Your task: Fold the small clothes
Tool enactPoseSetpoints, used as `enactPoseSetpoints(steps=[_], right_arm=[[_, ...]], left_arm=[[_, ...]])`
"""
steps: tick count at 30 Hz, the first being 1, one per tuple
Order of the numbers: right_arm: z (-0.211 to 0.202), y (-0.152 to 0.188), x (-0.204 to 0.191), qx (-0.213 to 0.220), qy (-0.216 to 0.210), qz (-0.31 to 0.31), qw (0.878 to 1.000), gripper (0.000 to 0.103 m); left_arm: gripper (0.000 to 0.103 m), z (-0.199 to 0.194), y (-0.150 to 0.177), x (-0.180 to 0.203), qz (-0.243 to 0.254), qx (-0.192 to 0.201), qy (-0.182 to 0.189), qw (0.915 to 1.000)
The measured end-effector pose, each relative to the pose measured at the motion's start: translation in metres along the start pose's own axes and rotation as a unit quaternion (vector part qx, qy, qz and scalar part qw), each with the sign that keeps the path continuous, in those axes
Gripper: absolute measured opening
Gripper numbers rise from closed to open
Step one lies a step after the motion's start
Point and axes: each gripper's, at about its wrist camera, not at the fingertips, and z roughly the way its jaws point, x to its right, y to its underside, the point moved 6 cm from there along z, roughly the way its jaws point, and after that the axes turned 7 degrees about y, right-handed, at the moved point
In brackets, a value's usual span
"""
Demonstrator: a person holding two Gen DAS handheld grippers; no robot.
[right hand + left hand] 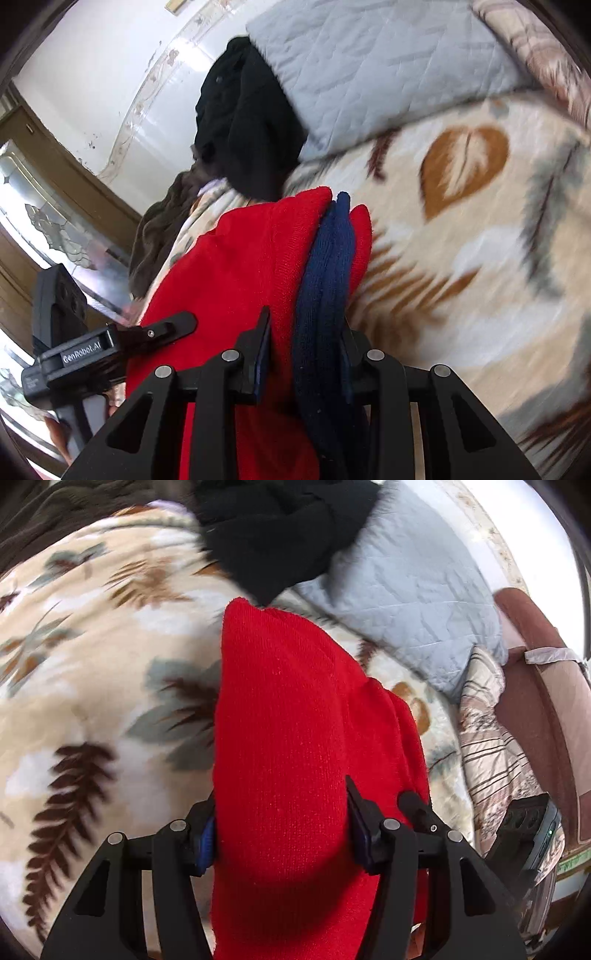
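A red knitted garment (pixel 295 738) with a navy-blue band (pixel 328 266) hangs lifted above a leaf-patterned blanket. My left gripper (pixel 282 834) is shut on a thick fold of the red cloth, which fills the gap between its pads. In the right wrist view my right gripper (pixel 304 354) is shut on the red garment (pixel 251 266) where the navy band bunches. The left gripper (pixel 155 330) shows at the left of that view, its finger against the red cloth. Part of the right gripper (pixel 532 834) appears at the right edge of the left wrist view.
The cream blanket (pixel 92 672) with brown and grey leaves covers the bed. A black garment (pixel 280 535) and a dark brown one (pixel 162 229) lie heaped at the far side. A pale grey quilted pillow (pixel 413 602) lies beyond. A white wall and glass door (pixel 48 221) stand behind.
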Motion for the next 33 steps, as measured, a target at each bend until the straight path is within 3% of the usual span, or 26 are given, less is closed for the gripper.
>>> enactPoseSetpoints(steps=[2, 3, 5, 7, 9, 11, 14, 15, 17, 20, 22, 26, 29, 30, 33], right_arm=[[0.017, 0.018, 0.004, -0.018, 0.019, 0.013, 1.0, 0.035], [0.019, 0.022, 0.006, -0.009, 0.025, 0.015, 1.0, 0.042], [0.014, 0.02, 0.004, -0.003, 0.031, 0.018, 0.999, 0.044], [-0.003, 0.008, 0.002, 0.035, 0.05, 0.008, 0.998, 0.047], [-0.02, -0.003, -0.001, 0.087, 0.055, 0.0, 0.995, 0.047], [-0.02, -0.008, -0.01, 0.104, 0.035, -0.021, 0.994, 0.047], [0.006, -0.005, -0.017, 0.08, 0.055, -0.074, 0.993, 0.041], [0.023, -0.003, -0.011, 0.053, 0.095, -0.089, 0.99, 0.035], [0.037, -0.002, -0.004, 0.035, 0.094, -0.089, 0.991, 0.034], [0.029, -0.005, -0.001, 0.044, 0.095, -0.08, 0.991, 0.036], [0.021, -0.005, -0.005, 0.06, 0.116, -0.092, 0.987, 0.044], [-0.007, 0.01, -0.019, 0.087, 0.112, -0.125, 0.982, 0.045], [0.004, 0.022, -0.018, 0.056, 0.154, -0.149, 0.975, 0.064], [0.014, 0.025, -0.011, 0.041, 0.177, -0.149, 0.972, 0.074], [0.009, 0.022, -0.005, 0.039, 0.17, -0.118, 0.978, 0.078]], left_arm=[[0.06, 0.007, 0.008, -0.023, -0.013, -0.019, -0.011, 0.9997], [0.068, 0.015, 0.013, -0.036, -0.023, -0.033, -0.013, 0.9991], [0.073, 0.013, 0.016, -0.046, -0.035, -0.027, 0.015, 0.9989], [0.071, 0.002, 0.013, -0.046, -0.031, -0.023, 0.032, 0.9987], [0.07, -0.019, 0.006, -0.039, -0.01, 0.016, 0.054, 0.9984], [0.072, -0.031, -0.001, -0.032, 0.005, 0.047, 0.061, 0.997], [0.072, -0.026, -0.005, -0.026, 0.036, 0.058, 0.018, 0.9975], [0.072, -0.016, -0.005, -0.027, 0.05, 0.053, -0.005, 0.9973], [0.079, 0.01, 0.001, -0.035, 0.069, 0.021, -0.059, 0.9956], [0.088, 0.02, 0.0, -0.048, 0.018, 0.013, -0.03, 0.9993], [0.088, 0.018, -0.001, -0.05, 0.017, 0.009, -0.025, 0.9995], [0.087, 0.002, 0.004, -0.049, 0.025, 0.023, -0.04, 0.9986], [0.089, -0.01, 0.015, -0.05, 0.034, 0.035, -0.052, 0.9974], [0.092, -0.009, 0.018, -0.05, 0.035, 0.035, -0.053, 0.9973], [0.099, -0.005, 0.016, -0.053, 0.042, 0.039, -0.069, 0.996]])
